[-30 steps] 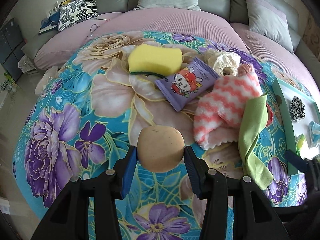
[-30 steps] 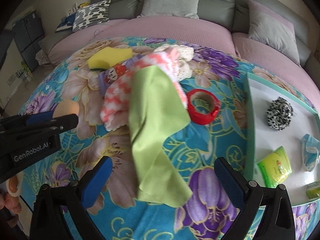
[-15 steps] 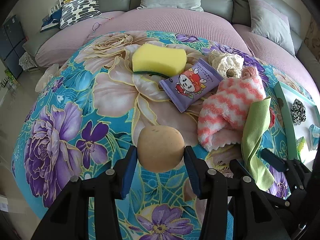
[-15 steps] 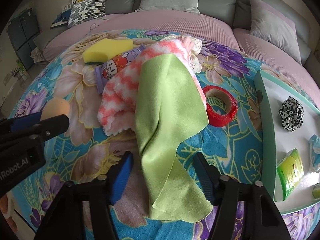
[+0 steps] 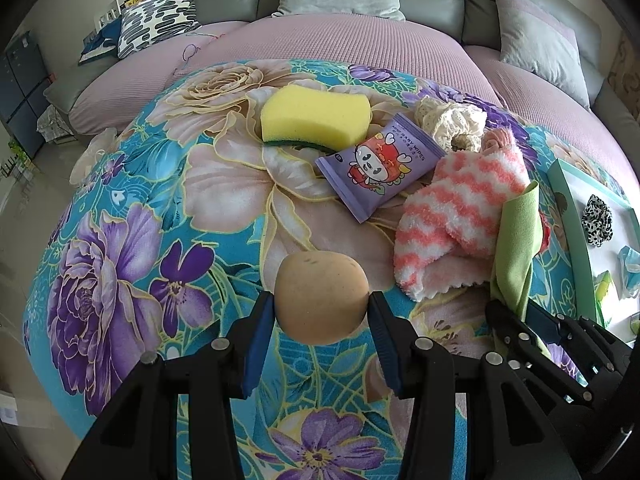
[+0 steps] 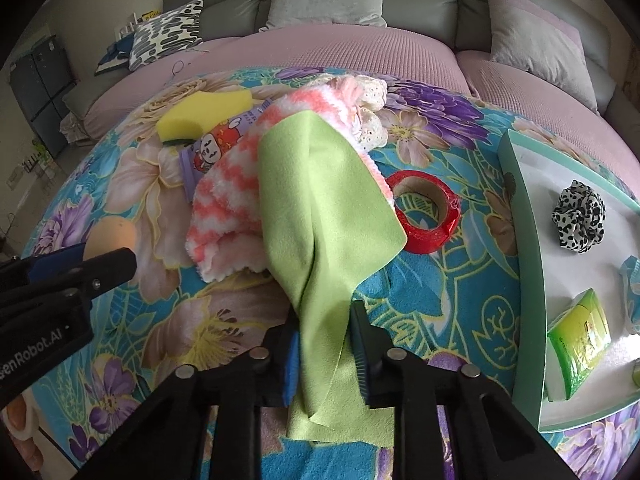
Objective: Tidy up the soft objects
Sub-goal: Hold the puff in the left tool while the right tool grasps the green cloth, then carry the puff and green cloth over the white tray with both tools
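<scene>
So the left tool (image 5: 321, 310) is clamped on a tan egg-shaped squishy ball (image 5: 321, 296), holding it just above the floral cloth (image 5: 132, 216) on the desk. The right tool (image 6: 325, 354) is closing in on the green cloth (image 6: 324, 216), pads squeezing the bunched fabric between them; its far end drapes over the pink-and-white fuzzy towel (image 6: 228, 184). A yellow sponge (image 5: 316, 118) and wipes pack (image 5: 380, 162) sit behind, red tape roll (image 6: 426, 210) beside, and the tray (image 6: 524, 216) off right.

Lime-green microfibre cloth (image 6: 320, 216) drapes at centre; pink-and-white zigzag fluffy towel (image 6: 224, 184) at ten o'clock, glossy red tape roll (image 6: 426, 210) at two.
</scene>
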Available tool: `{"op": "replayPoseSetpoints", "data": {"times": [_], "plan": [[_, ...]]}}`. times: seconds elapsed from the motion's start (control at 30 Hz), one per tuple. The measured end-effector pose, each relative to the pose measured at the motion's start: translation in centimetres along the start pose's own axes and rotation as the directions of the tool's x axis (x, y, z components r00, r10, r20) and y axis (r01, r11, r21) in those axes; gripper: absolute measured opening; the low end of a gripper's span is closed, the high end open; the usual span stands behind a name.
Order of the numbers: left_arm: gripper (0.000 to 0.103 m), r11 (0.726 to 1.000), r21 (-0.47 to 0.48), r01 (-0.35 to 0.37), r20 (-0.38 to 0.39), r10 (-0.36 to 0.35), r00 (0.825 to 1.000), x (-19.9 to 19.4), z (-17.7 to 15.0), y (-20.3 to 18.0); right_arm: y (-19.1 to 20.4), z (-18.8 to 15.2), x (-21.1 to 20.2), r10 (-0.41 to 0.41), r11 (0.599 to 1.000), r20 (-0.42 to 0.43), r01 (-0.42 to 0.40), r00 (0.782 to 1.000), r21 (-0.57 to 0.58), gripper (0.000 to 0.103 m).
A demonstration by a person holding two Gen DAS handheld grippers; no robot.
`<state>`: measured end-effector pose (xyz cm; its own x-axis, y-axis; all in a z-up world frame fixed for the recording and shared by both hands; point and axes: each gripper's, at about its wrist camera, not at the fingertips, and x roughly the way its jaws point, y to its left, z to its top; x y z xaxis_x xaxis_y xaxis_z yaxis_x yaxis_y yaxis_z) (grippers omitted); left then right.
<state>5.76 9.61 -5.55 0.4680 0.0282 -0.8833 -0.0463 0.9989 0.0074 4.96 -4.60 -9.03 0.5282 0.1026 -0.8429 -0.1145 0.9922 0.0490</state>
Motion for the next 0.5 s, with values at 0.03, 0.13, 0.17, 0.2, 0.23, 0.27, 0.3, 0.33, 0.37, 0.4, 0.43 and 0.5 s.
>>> {"op": "replayPoseSetpoints", "data": {"times": [0.03, 0.13, 0.17, 0.2, 0.23, 0.27, 0.3, 0.33, 0.37, 0.4, 0.43, 0.5], "plan": [[0.05, 1.0, 0.0, -0.001, 0.001, 0.001, 1.0, 0.0, 0.0, 0.0, 0.0, 0.0, -0.2, 0.0, 1.0, 0.004, 0.0, 1.0, -0.001, 0.018], [0.05, 1.0, -0.003, -0.004, 0.004, 0.004, 1.0, -0.1, 0.1, 0.1, -0.2, -0.1, -0.8, -0.011, 1.0, 0.019, 0.012, 1.0, -0.015, 0.014], [0.049, 1.0, -0.003, -0.004, 0.006, 0.004, 1.0, -0.2, 0.1, 0.2, -0.3, -0.1, -0.9, -0.014, 1.0, 0.024, 0.014, 1.0, -0.018, 0.013], [0.05, 1.0, -0.005, -0.005, 0.009, 0.005, 1.0, -0.3, 0.1, 0.2, -0.4, -0.1, -1.1, -0.017, 1.0, 0.03, 0.017, 0.999, -0.018, 0.012], [0.05, 1.0, -0.006, -0.006, 0.01, 0.006, 1.0, -0.3, 0.1, 0.2, -0.6, -0.1, -1.3, -0.02, 1.0, 0.036, 0.02, 0.999, -0.012, 0.012], [0.05, 1.0, -0.006, -0.007, 0.012, 0.007, 1.0, -0.4, 0.1, 0.2, -0.9, -0.1, -1.6, -0.02, 1.0, 0.042, 0.02, 0.999, -0.005, 0.011], [0.05, 1.0, -0.005, -0.008, 0.015, 0.008, 1.0, -0.4, 0.1, 0.2, -1.1, -0.1, -1.8, -0.017, 1.0, 0.048, 0.017, 0.999, 0.001, 0.01], [0.05, 1.0, -0.003, -0.009, 0.019, 0.009, 1.0, -0.5, 0.1, 0.2, -1.3, 0.0, -2.0, -0.013, 1.0, 0.052, 0.013, 0.999, 0.003, 0.01], [0.05, 1.0, -0.002, -0.011, 0.022, 0.011, 1.0, -0.6, 0.2, 0.2, -1.5, 0.0, -2.3, -0.011, 1.0, 0.057, 0.011, 0.998, 0.005, 0.01], [0.049, 1.0, -0.001, -0.013, 0.026, 0.013, 1.0, -0.7, 0.2, 0.2, -1.7, 0.0, -2.6, -0.011, 1.0, 0.064, 0.011, 0.998, 0.005, 0.01], [0.05, 1.0, -0.001, -0.014, 0.029, 0.014, 0.999, -0.8, 0.2, 0.2, -1.9, 0.0, -2.9, -0.014, 1.0, 0.071, 0.014, 0.997, 0.004, 0.009], [0.049, 1.0, -0.002, -0.016, 0.035, 0.016, 0.999, -1.0, 0.3, 0.2, -2.3, 0.0, -3.6, -0.017, 1.0, 0.089, 0.017, 0.996, 0.004, 0.009]]}}
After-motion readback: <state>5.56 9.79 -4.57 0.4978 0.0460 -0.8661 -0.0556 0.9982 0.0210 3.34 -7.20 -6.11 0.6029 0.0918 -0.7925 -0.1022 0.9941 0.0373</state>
